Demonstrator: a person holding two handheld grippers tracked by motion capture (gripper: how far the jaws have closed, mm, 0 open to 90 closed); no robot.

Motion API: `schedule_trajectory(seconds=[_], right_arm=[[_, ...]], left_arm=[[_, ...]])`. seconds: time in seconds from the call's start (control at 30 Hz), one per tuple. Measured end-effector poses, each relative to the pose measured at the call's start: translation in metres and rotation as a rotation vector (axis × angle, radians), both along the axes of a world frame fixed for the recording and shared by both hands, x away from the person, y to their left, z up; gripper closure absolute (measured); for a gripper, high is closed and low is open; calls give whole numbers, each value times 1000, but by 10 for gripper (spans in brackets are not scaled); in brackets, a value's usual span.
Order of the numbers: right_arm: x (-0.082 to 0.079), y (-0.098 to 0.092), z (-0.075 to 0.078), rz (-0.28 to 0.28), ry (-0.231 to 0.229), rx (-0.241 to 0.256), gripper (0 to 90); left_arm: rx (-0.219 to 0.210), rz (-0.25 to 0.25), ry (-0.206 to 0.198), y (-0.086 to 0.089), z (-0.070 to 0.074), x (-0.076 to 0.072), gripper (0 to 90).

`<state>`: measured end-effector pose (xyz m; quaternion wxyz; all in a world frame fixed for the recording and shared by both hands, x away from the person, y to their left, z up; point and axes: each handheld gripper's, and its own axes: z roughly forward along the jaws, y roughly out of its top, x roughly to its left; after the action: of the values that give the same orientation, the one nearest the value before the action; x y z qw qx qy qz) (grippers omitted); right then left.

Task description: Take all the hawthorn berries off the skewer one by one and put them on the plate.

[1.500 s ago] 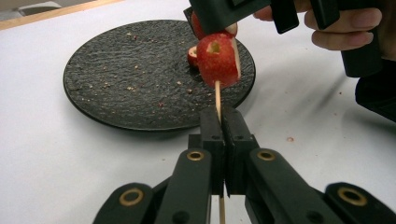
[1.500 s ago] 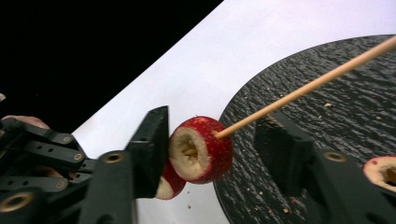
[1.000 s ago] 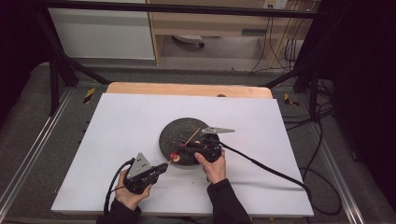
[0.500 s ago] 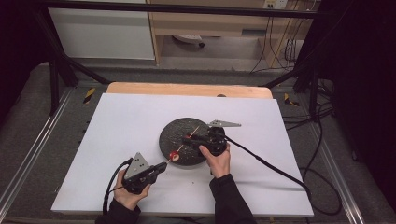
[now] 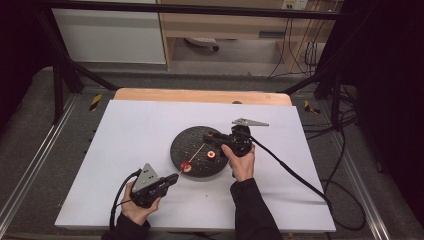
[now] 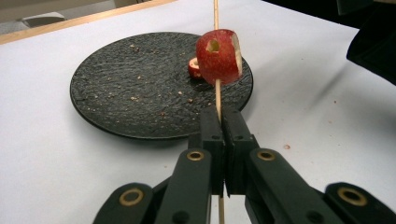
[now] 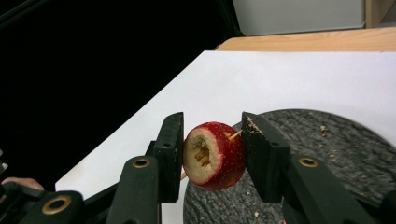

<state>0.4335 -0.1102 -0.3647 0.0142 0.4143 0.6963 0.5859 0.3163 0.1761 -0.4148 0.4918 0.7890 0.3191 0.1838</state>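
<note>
At the centre of a white table [image 5: 125, 150] a dark round plate [image 5: 192, 145] is set, speckled with crumbs. From about seven o'clock of the plate, a thin wooden skewer [image 5: 196, 151] is held out over it by the left gripper [image 5: 172, 178], whose jaws are clamped tight on the stick's near end; in the left gripper view the two jaws are seen pressed together around the stick. A red fruit piece [image 6: 217, 56], cored so that its pale inside shows, is threaded on the skewer just beyond those jaws, above the plate's near edge. At about two o'clock of the plate the right gripper [image 5: 216, 145] is held over the rim. In the right gripper view a second red fruit piece [image 7: 215, 156], hollowed and pierced by the skewer, is seen between its jaws, which are set close on either side; whether they press on it cannot be told. A small fruit slice [image 5: 211, 154] is lying on the plate near the right gripper.
</note>
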Motion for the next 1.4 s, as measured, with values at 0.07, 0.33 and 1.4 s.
schedule_trajectory(seconds=[0.07, 0.33, 1.4], right_arm=[[2, -3, 3, -11, 1, 1, 613], [9, -9, 7, -40, -8, -10, 613], [30, -12, -34, -115, 49, -140, 613]], left_arm=[[0, -1, -2, 0, 0, 0, 885], [4, 2, 4, 0, -1, 0, 885], [-6, 27, 8, 7, 0, 4, 885]])
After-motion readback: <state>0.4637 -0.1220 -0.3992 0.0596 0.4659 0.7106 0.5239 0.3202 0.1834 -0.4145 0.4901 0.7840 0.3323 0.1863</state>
